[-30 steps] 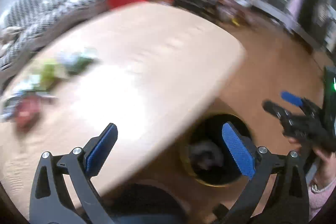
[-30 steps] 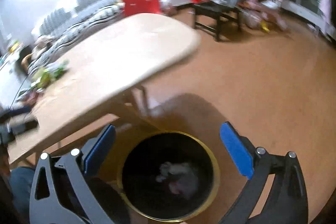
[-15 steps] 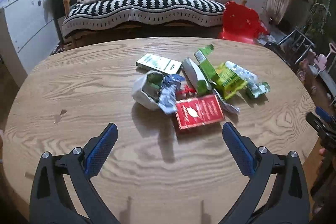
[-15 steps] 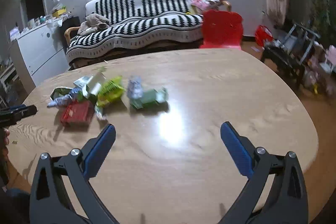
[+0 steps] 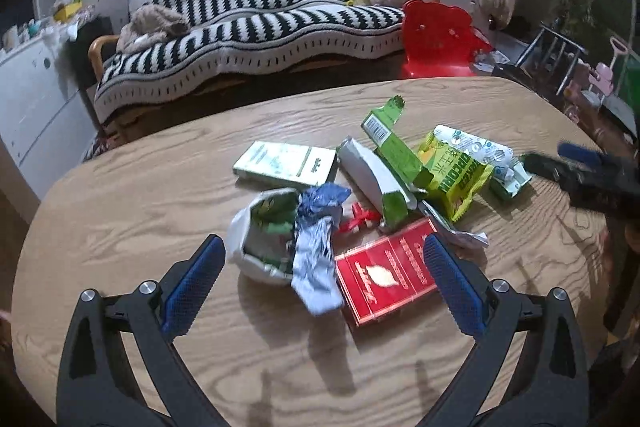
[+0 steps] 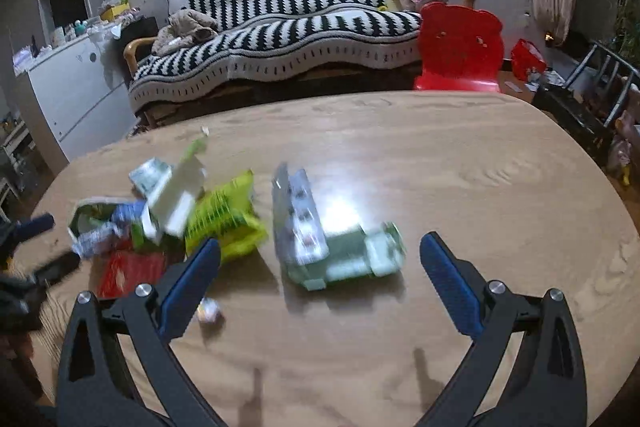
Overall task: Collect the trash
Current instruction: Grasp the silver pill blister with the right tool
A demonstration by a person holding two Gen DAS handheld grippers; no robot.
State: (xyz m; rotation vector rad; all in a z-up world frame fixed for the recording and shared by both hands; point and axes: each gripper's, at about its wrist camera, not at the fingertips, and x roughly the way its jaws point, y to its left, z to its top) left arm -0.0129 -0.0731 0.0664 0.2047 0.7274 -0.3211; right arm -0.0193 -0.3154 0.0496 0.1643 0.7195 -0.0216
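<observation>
A heap of trash lies on the wooden table (image 5: 120, 211). In the left wrist view my left gripper (image 5: 320, 279) is open and empty, just above a crumpled white-and-blue wrapper (image 5: 316, 251) and a red box (image 5: 384, 275). Behind them lie a green-white box (image 5: 286, 167), a green carton (image 5: 394, 147) and a yellow-green bag (image 5: 460, 179). In the right wrist view my right gripper (image 6: 320, 275) is open and empty over a pale green packet (image 6: 340, 251), with the yellow-green bag (image 6: 224, 223) to its left. The right gripper also shows in the left view (image 5: 584, 171).
A black-and-white striped sofa (image 5: 256, 27) and a red child's chair (image 5: 436, 39) stand behind the table. A white cabinet (image 6: 76, 91) is at the left. A small crumpled scrap (image 6: 210, 309) lies near my right gripper's left finger.
Both grippers swung up from the bin on the floor to the table, then moved closer to the trash heap. Both stayed open and empty.
</observation>
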